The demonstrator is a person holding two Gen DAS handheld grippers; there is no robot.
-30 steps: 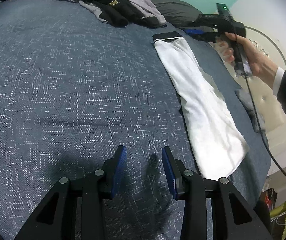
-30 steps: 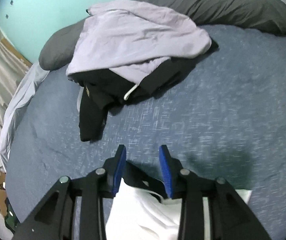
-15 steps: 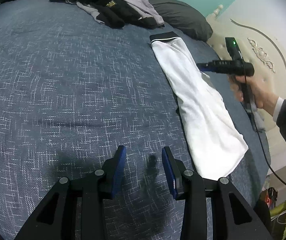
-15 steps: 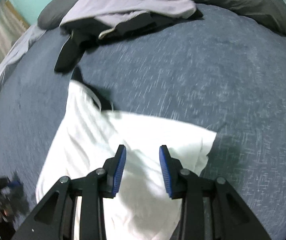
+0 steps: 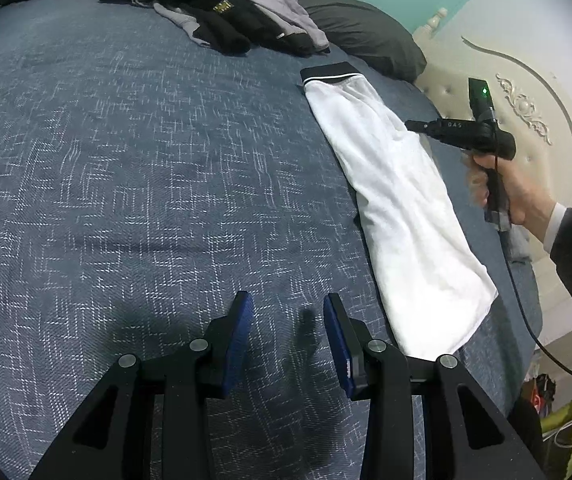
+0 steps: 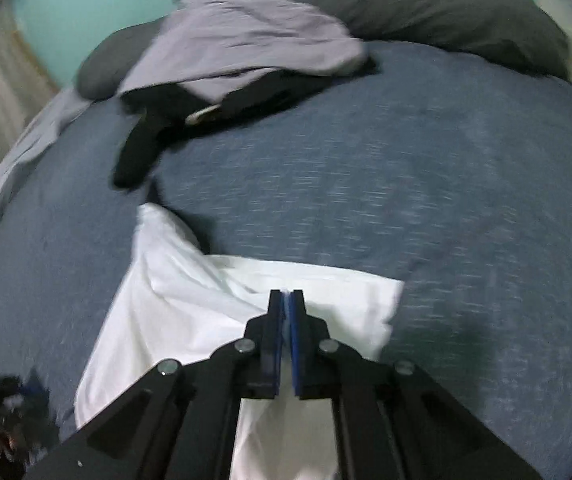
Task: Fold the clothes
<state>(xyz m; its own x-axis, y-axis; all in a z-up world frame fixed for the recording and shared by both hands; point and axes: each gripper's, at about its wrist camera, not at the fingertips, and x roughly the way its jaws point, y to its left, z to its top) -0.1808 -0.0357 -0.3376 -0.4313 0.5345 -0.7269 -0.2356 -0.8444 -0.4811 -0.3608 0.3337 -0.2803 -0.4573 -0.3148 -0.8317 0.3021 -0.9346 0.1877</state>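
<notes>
On the dark blue woven bedspread (image 5: 126,160) the left gripper (image 5: 288,312) hovers, jaws apart with nothing between them. To its right lies the long white folded garment with a black waistband (image 5: 398,208); the right gripper (image 6: 286,300) is clenched on its upper edge.
</notes>
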